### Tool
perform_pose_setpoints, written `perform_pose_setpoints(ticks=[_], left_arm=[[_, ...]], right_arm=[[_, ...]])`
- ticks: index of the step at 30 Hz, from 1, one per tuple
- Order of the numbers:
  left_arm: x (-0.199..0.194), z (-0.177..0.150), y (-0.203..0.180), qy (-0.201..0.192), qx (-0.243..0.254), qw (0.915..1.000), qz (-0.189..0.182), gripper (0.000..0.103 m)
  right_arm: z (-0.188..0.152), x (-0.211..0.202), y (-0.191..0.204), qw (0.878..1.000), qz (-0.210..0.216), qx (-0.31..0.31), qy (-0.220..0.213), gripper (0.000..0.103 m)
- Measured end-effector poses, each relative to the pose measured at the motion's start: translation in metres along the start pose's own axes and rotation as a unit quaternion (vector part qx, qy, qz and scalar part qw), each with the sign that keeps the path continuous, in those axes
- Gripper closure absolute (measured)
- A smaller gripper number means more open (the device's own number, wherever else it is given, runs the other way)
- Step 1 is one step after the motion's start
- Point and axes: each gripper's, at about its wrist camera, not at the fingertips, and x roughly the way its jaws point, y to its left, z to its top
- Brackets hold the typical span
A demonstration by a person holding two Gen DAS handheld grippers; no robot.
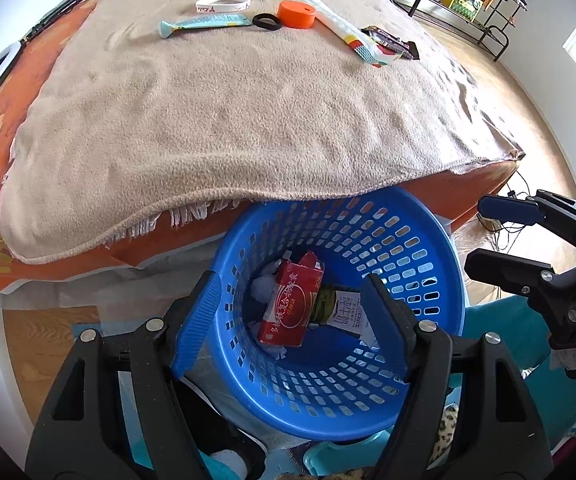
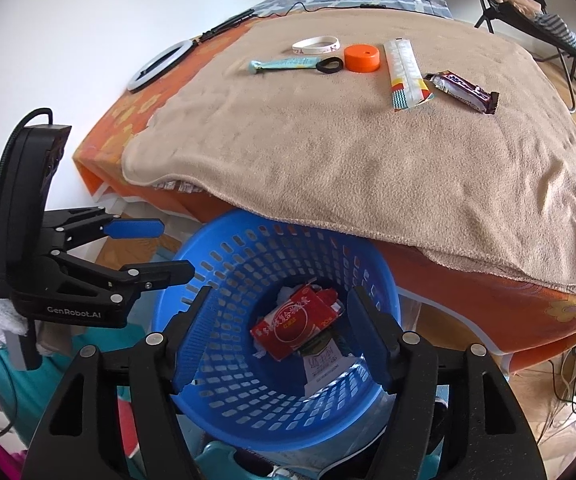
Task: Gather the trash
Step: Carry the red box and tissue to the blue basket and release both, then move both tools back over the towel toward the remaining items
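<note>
A blue slotted basket (image 1: 427, 264) (image 2: 228, 256) stands on the floor against the bed's near edge. Inside lie a red carton (image 1: 291, 304) (image 2: 291, 320), a white-labelled package (image 1: 347, 312) (image 2: 323, 360) and crumpled white paper. Both grippers hover over the basket, open and empty: my left gripper (image 1: 291, 280) and my right gripper (image 2: 280, 292). On the beige blanket (image 1: 224, 112) (image 2: 347, 152) at the far side lie a dark candy wrapper (image 1: 391, 42) (image 2: 463, 90), a striped white wrapper (image 1: 351, 32) (image 2: 403, 74) and a light blue tube (image 1: 204, 24) (image 2: 284, 65).
An orange round lid (image 1: 295, 14) (image 2: 361, 58), a black hair tie (image 1: 266, 22) (image 2: 329, 65) and a white wristband (image 1: 224, 2) (image 2: 315, 45) also lie on the blanket. A ring light (image 2: 160, 65) rests at the bed's left. A folding chair (image 2: 527, 4) stands far right.
</note>
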Motion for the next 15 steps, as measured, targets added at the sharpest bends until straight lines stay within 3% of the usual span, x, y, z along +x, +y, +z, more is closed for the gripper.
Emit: perform_pose_setpoints(ticks=[2,15], left_arm=[[-0.001,0.003,0.0,-0.003,-0.001,1.0,-0.001,0.028],[-0.006,0.019,-0.002,-0.017,-0.001,0.9998,-0.002,0.028]], right_arm=[[0.001,-0.001,-0.002,1.0,-0.009,0.005,0.0,0.032],[0.011,-0.008,-0.008,0.999,-0.036,0.016,-0.016,0.032]])
